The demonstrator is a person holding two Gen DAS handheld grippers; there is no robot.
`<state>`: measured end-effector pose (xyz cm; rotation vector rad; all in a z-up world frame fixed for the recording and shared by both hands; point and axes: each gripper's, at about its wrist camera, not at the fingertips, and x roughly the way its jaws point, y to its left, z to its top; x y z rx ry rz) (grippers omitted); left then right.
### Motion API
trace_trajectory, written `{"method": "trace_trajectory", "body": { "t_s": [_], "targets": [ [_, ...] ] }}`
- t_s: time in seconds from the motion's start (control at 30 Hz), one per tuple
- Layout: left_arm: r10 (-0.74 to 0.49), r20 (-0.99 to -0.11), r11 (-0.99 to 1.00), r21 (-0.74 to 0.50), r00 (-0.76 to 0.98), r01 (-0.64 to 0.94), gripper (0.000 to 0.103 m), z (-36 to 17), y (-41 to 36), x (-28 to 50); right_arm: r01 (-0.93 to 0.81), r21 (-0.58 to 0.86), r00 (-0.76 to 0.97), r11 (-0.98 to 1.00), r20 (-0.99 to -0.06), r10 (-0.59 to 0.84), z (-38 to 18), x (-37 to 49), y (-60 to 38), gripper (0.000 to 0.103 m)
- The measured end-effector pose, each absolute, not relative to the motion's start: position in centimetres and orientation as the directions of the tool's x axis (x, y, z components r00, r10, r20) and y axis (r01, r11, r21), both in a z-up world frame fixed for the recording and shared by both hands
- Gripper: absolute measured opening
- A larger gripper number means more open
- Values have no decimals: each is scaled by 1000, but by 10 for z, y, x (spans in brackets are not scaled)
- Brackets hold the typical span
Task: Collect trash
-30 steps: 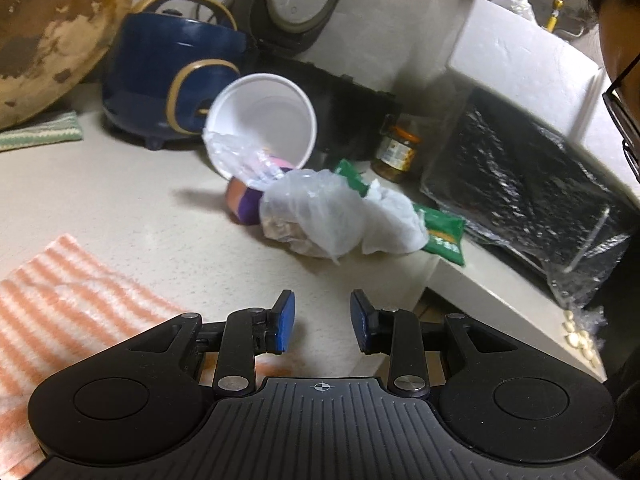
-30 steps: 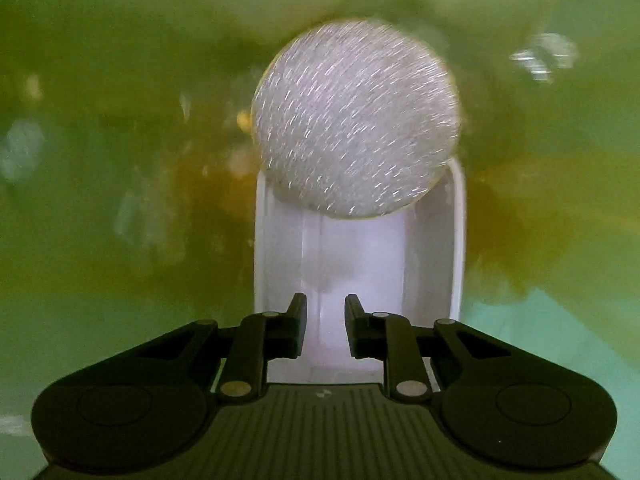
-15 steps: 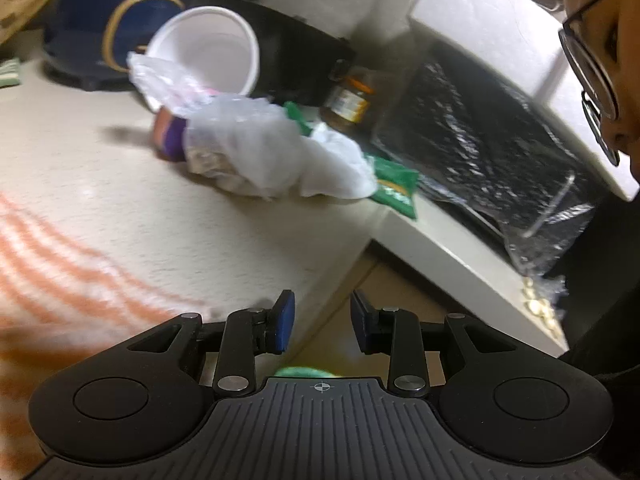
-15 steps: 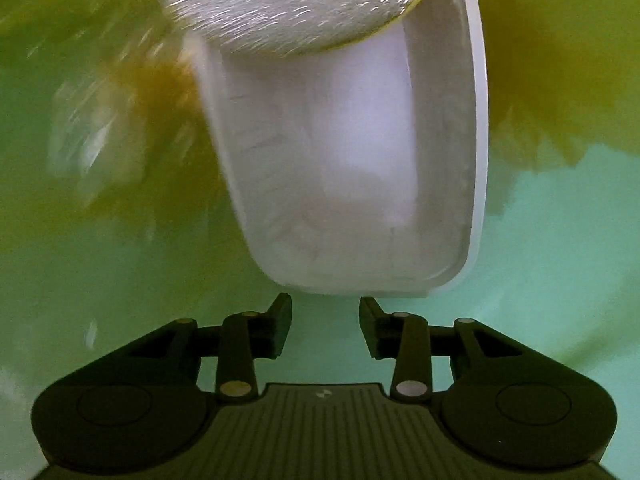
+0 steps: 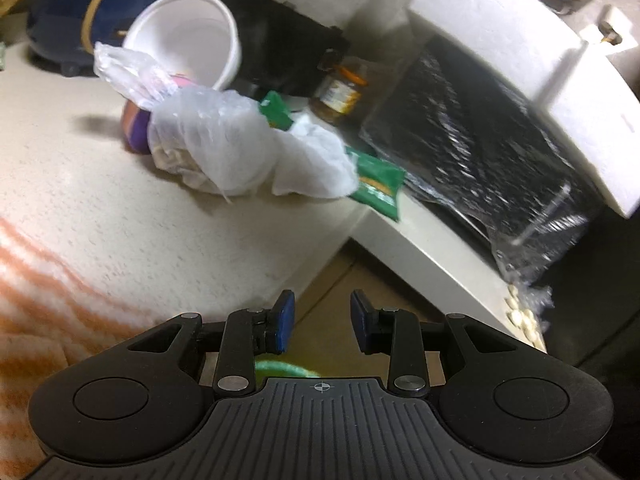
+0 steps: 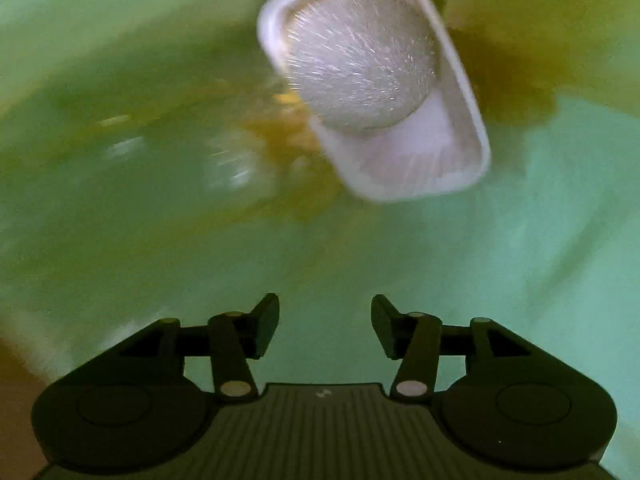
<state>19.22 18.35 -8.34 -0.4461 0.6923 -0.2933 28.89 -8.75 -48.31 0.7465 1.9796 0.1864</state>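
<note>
On the worktop (image 5: 120, 216), the crumpled clear plastic bag (image 5: 212, 148) lies ahead and left of the spread, empty left gripper (image 5: 322, 320), while the right gripper (image 6: 325, 326), jaws just opened, hangs empty above the white tray (image 6: 400, 160) in the green bin liner (image 6: 160, 240).

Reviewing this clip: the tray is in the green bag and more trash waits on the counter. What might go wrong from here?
1. The white tub lies tipped by the loose plastic bags; a grab may drag several pieces or roll it.
2. The green packet sits at the counter's edge and might slide off.
3. The glass jar stands close behind and may get knocked.
</note>
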Motion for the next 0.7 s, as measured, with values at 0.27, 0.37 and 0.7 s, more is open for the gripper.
{"method": "trace_trajectory", "body": {
  "t_s": [0.27, 0.37, 0.7],
  "targets": [
    [-347, -571, 807, -585, 744, -73, 34, -61, 213, 209, 320, 518, -11, 793, -835, 550, -283, 246, -165, 51],
    [-311, -583, 824, -559, 750, -93, 34, -51, 219, 220, 155, 538, 147, 829, -842, 519, -195, 247, -162, 51],
    [-174, -505, 818, -552, 845, -161, 34, -32, 271, 247, -359, 55, 663, 932, -688, 296, 20, 258, -49, 70]
  ]
}}
